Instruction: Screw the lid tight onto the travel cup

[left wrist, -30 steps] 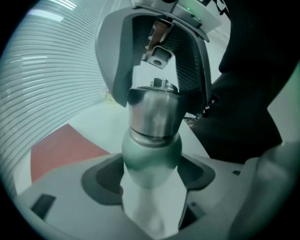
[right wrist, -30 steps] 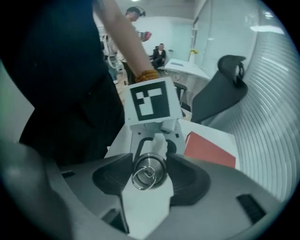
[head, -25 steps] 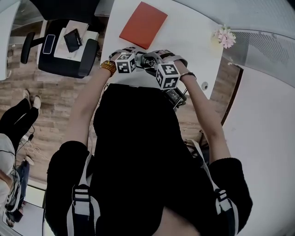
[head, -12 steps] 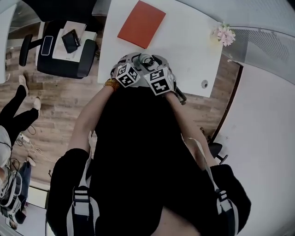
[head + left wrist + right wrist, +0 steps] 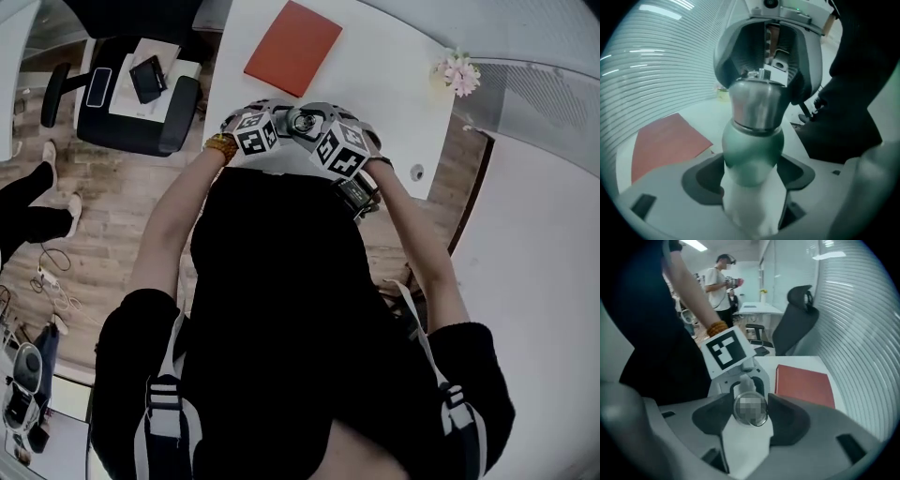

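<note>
The travel cup has a green and white body (image 5: 752,150) and a silver lid (image 5: 757,105). My left gripper (image 5: 752,185) is shut on the body, with the dark pads against both sides. In the right gripper view the round lid top (image 5: 750,409) sits between my right gripper's (image 5: 750,412) pads, which touch it on both sides; these jaws are closing. In the head view the cup (image 5: 302,121) is held over the white table's (image 5: 375,84) near edge, between the left gripper (image 5: 281,120) and the right gripper (image 5: 317,124).
A red notebook (image 5: 292,49) lies on the table beyond the cup. Pink flowers (image 5: 457,73) stand at the table's far right corner. A black office chair (image 5: 131,103) with small items on it is at the left. Another person (image 5: 717,287) stands in the background.
Half a second ago the two marker cubes were turned close together over the cup. Now the right gripper has swung back to the right. The cup has stayed in place.
</note>
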Demonstrator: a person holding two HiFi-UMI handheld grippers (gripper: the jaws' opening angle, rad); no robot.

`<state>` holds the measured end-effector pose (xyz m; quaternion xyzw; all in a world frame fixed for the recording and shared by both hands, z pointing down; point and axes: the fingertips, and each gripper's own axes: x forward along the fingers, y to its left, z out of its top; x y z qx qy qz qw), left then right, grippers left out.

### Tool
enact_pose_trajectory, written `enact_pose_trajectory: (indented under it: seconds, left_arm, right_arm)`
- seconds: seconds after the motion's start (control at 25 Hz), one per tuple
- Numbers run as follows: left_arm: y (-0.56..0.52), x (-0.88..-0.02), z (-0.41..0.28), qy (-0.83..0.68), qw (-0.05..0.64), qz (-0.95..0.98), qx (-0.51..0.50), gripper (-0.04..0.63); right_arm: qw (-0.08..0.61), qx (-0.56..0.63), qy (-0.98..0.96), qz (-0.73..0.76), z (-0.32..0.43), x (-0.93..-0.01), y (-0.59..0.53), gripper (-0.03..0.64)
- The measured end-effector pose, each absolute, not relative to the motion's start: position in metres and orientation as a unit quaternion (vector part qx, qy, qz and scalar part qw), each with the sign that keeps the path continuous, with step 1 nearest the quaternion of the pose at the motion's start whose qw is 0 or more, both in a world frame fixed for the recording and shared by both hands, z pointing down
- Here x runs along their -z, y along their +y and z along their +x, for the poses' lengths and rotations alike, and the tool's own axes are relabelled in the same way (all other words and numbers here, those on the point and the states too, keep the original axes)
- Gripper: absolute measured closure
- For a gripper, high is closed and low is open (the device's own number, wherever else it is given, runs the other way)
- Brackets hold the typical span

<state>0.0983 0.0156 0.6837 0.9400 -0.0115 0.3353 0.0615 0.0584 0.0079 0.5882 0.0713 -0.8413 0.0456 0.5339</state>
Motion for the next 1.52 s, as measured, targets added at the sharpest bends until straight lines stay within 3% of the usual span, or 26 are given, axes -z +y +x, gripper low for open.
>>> enact_pose_trajectory:
  seconds: [0.28,0.44,0.6,0.8,0.96,1.52]
  left_arm:
    - [0.017,-0.686,0.093,0.068,0.023,0.928,-0.366,0.245]
    - [0.018,-0.687,0.094,0.029,0.043,0.933,-0.357,0.247]
    - [0.016,-0.689,0.093,-0.056,0.072,0.935,-0.344,0.247]
    - [0.014,-0.69,0.092,-0.142,0.101,0.927,-0.333,0.247]
    - [0.015,-0.691,0.093,-0.144,0.108,0.925,-0.335,0.247]
    - [0.018,-0.696,0.087,0.021,0.054,0.922,-0.384,0.249]
  right_arm:
    - [0.554,0.09,-0.824,-0.071,0.055,-0.59,0.022,0.375]
    - [0.511,-0.025,-0.858,0.041,0.057,-0.578,0.014,0.287]
    - [0.457,-0.181,-0.839,0.233,0.069,-0.578,0.001,0.288]
    - [0.444,-0.215,-0.816,0.303,0.068,-0.588,-0.001,0.292]
    - [0.474,-0.184,-0.815,0.279,0.067,-0.589,0.0,0.364]
    - [0.553,0.027,-0.833,0.001,0.056,-0.593,0.014,0.362]
